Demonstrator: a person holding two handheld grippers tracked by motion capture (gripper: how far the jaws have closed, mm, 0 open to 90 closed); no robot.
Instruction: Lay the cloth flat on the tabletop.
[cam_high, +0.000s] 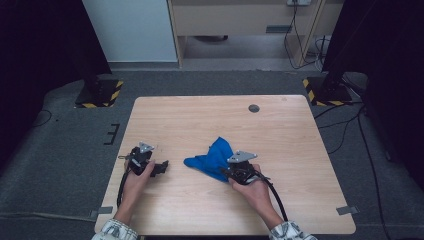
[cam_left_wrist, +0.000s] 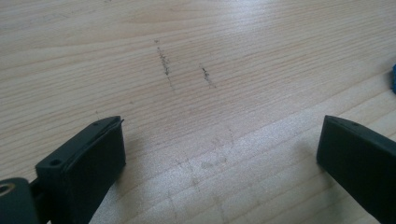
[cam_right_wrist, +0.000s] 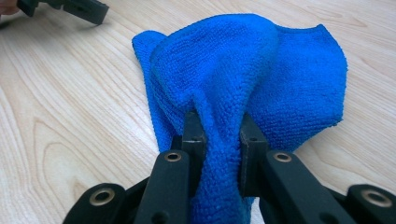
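- High view: the blue microfibre cloth (cam_high: 212, 159) lies bunched near the middle of the wooden surface (cam_high: 280, 130), closer to the person's side. The right tongs (cam_high: 231, 173) touch its near edge. The left tongs (cam_high: 162, 167) rest on bare wood, apart from the cloth, and point toward it.
- Left gripper view: the left tongs (cam_left_wrist: 219, 154) are wide apart with nothing between the jaws, only the scratched surface (cam_left_wrist: 187, 56).
- Right gripper view: the right tongs (cam_right_wrist: 223, 135) are closed on a raised fold of the cloth (cam_right_wrist: 261, 70), which spreads out crumpled beyond them. The left tongs (cam_right_wrist: 77, 8) show farther off.
- Judgement: the work seems to be at an early stage. One grip is made; the cloth is not yet spread or folded, and the left tongs have still to take hold of it.
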